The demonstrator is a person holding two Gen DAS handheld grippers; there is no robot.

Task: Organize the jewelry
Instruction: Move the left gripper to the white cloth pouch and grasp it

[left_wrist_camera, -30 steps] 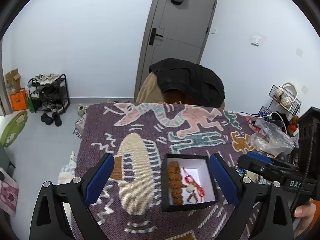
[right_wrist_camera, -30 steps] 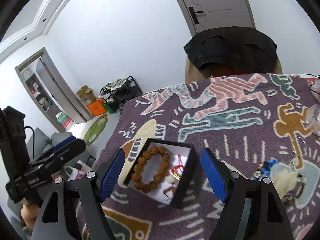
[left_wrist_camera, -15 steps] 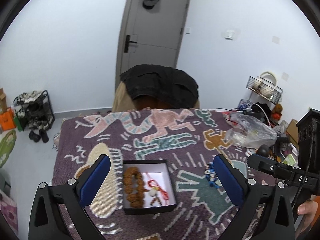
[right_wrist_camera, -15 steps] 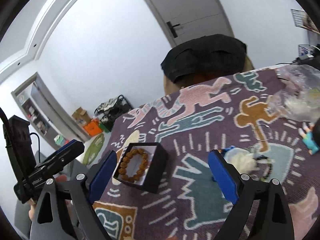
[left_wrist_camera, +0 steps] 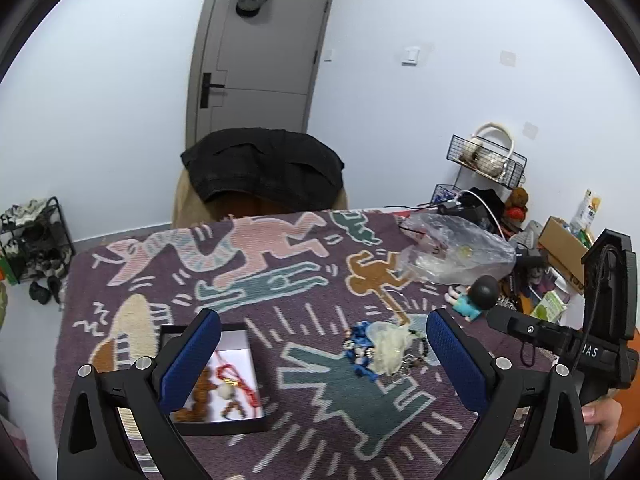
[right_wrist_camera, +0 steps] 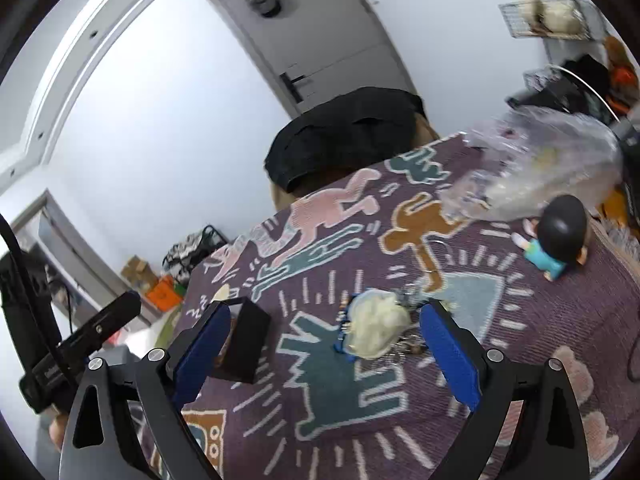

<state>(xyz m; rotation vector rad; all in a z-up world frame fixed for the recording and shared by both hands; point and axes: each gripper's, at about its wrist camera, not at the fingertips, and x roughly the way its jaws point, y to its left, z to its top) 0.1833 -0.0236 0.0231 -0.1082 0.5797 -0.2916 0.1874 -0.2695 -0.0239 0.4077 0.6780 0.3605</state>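
Observation:
A black jewelry box [left_wrist_camera: 240,360] with a white lining sits on the patterned purple rug; it holds a brown bead bracelet [left_wrist_camera: 202,392] and a red cord piece [left_wrist_camera: 232,376]. The box also shows in the right wrist view [right_wrist_camera: 248,340]. A loose pile of jewelry [left_wrist_camera: 380,348] with blue beads, a pale tuft and dark beads lies to its right, and shows in the right wrist view [right_wrist_camera: 376,328]. My left gripper [left_wrist_camera: 324,356] is open and empty, above the rug between box and pile. My right gripper [right_wrist_camera: 324,348] is open and empty, close over the pile.
A clear plastic bag [left_wrist_camera: 452,252] and a small doll with a black head [left_wrist_camera: 478,296] lie at the rug's right side. A chair draped in black cloth [left_wrist_camera: 260,172] stands behind the table. Wire racks and boxes [left_wrist_camera: 488,160] crowd the right wall.
Both grippers have swung right, from over the box toward the loose jewelry pile. The right gripper has also come closer to the pile. Both stay open and empty.

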